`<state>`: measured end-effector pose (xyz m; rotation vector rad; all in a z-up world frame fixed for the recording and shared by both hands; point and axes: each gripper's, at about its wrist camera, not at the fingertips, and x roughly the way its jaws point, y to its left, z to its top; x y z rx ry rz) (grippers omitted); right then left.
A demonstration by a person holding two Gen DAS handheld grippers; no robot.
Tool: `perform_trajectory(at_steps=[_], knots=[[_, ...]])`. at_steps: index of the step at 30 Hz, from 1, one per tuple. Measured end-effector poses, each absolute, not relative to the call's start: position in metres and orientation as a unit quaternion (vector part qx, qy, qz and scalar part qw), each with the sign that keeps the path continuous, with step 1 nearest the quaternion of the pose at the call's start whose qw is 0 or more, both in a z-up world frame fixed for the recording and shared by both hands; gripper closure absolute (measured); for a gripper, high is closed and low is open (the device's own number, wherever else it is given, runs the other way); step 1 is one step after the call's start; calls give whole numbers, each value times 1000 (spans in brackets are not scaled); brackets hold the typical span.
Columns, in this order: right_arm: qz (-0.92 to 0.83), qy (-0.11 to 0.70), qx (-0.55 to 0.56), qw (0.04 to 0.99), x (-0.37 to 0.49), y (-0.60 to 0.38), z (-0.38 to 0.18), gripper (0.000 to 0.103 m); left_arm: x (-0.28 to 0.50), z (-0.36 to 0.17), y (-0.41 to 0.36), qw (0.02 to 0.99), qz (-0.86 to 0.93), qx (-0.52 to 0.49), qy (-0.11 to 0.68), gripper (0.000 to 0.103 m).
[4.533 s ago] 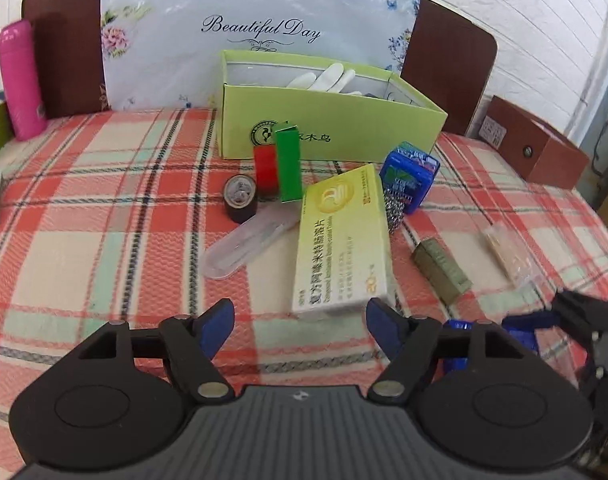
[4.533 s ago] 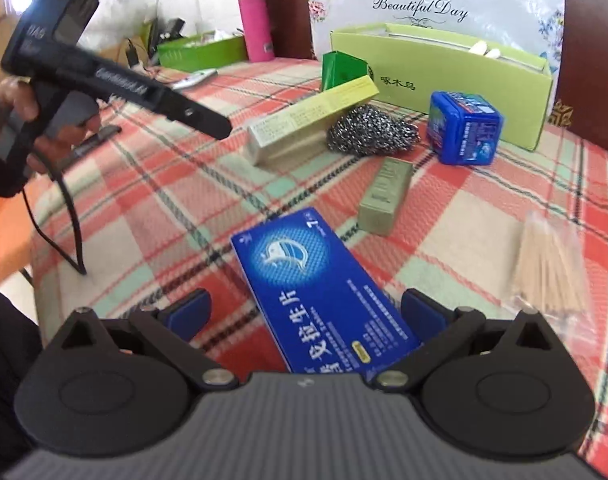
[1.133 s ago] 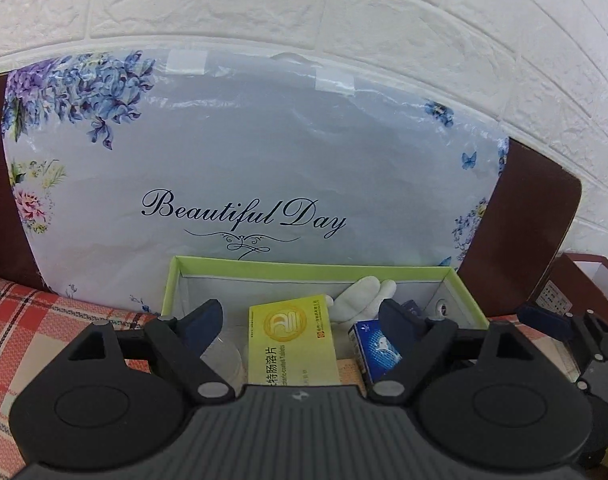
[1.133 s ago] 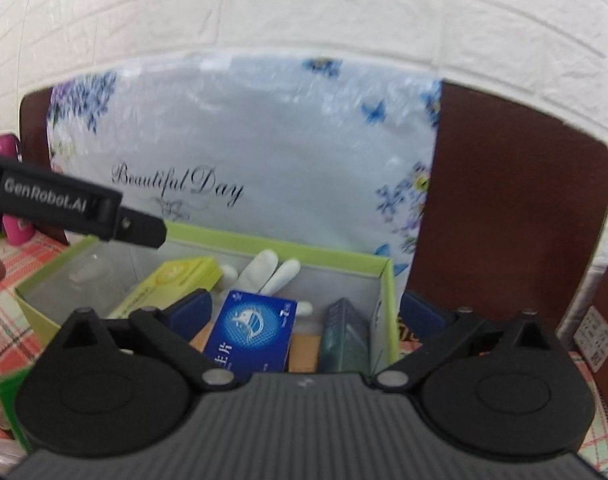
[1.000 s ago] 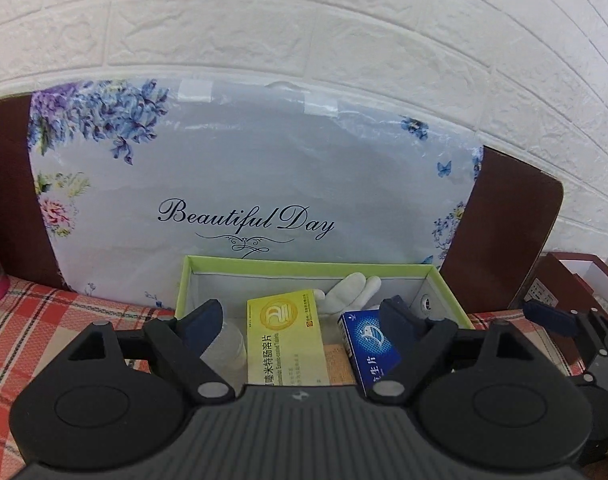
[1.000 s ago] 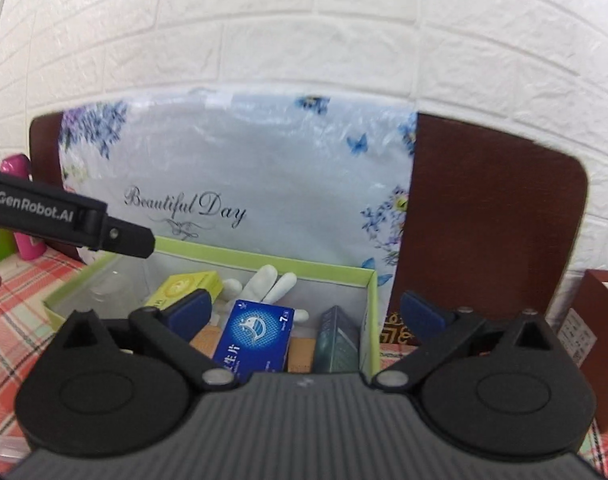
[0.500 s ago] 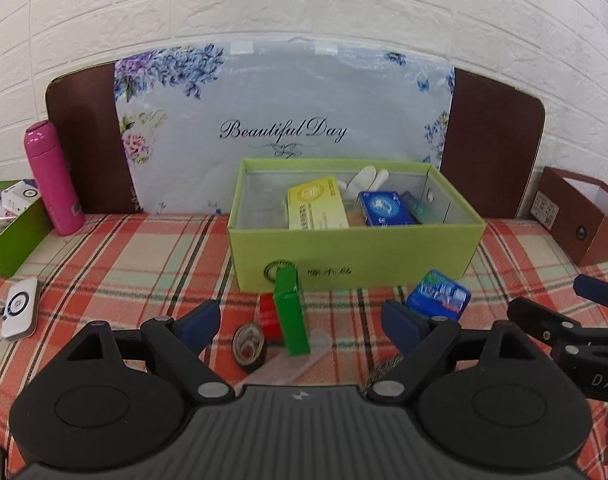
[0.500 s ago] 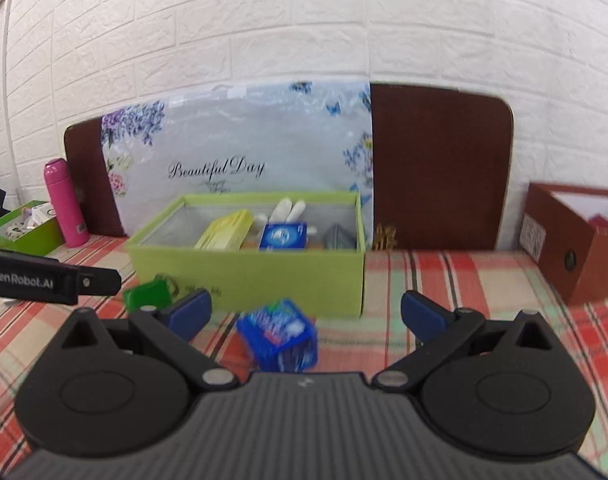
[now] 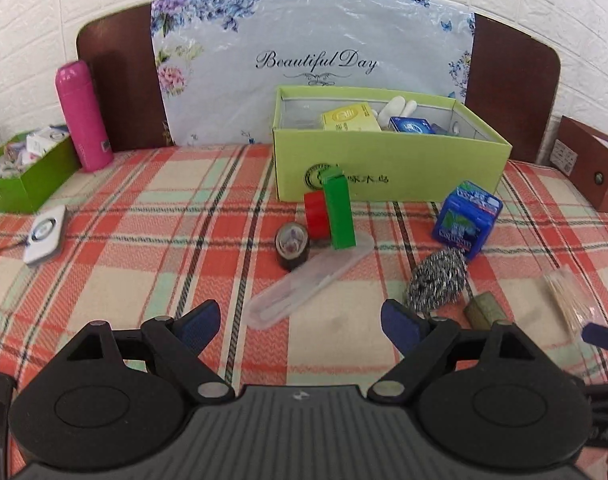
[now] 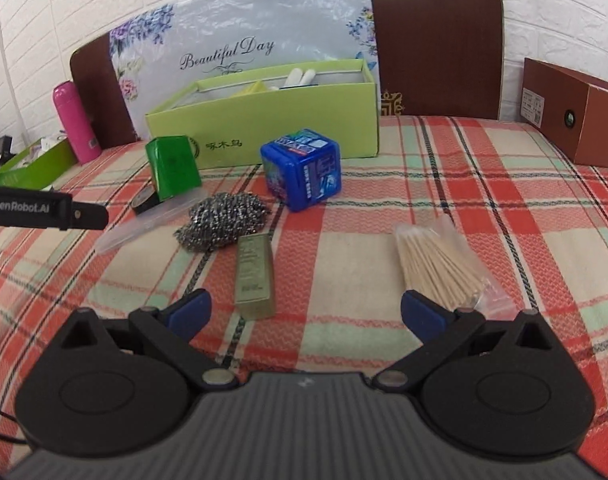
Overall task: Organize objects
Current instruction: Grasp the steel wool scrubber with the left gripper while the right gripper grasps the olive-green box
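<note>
"Beautiful Day" on floral bag [image 9: 312, 40]; seemingly "GenRobot.AI"

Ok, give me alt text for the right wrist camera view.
An open, empty right hand-held gripper hovers over a plaid tablecloth, above a small olive box and a toothpick bag. Behind them sit a steel scourer, a blue cube box and a green storage box.

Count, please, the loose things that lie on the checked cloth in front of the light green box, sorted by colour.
Green: 1, upright carton
Red: 1, tape roll
Dark: 1, tape roll
Clear: 2, long plastic case, bag of wooden sticks
Blue: 1, cube box
Silver: 1, steel scourer
Olive gold: 1, slim box
Total: 8
</note>
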<state>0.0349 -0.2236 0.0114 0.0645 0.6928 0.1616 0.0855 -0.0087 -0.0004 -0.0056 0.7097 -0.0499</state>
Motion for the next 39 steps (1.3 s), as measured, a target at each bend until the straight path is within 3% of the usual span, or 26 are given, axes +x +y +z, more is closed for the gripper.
perform_trajectory(at_steps=[4, 5, 8, 11, 12, 15, 21, 23, 24, 32, 34, 39], knots=[[88, 346, 31, 934, 47, -212, 2, 0, 75, -7, 4, 931, -67, -41, 355, 13], [91, 346, 26, 934, 50, -209, 0, 5, 74, -7, 5, 931, -74, -44, 355, 13], [94, 340, 10, 936, 55, -201, -5, 29, 76, -5, -4, 933, -99, -42, 344, 13], [110, 341, 16, 934, 53, -206, -7, 70, 86, -2, -18, 932, -143, -41, 332, 13], [114, 341, 23, 933, 50, -209, -6, 79, 91, -3, -24, 930, -158, -40, 329, 13], [115, 343, 17, 932, 40, -217, -3, 80, 107, -6, -43, 926, -189, -28, 326, 26], [115, 343, 24, 932, 26, -226, 0, 81, 145, -20, -70, 920, -199, -20, 337, 27], [120, 345, 27, 931, 25, -225, 0, 81, 152, -26, -75, 913, -211, -14, 350, 50], [121, 345, 27, 930, 24, -225, 0, 81, 155, -31, -74, 906, -214, -12, 366, 70], [128, 347, 24, 929, 28, -222, -3, 78, 103, -24, -44, 906, -210, -21, 366, 69], [130, 346, 24, 929, 29, -220, -5, 74, 99, -27, -43, 906, -205, -17, 369, 45], [127, 343, 20, 930, 28, -219, -3, 73, 108, -26, -55, 907, -213, 1, 363, 45]])
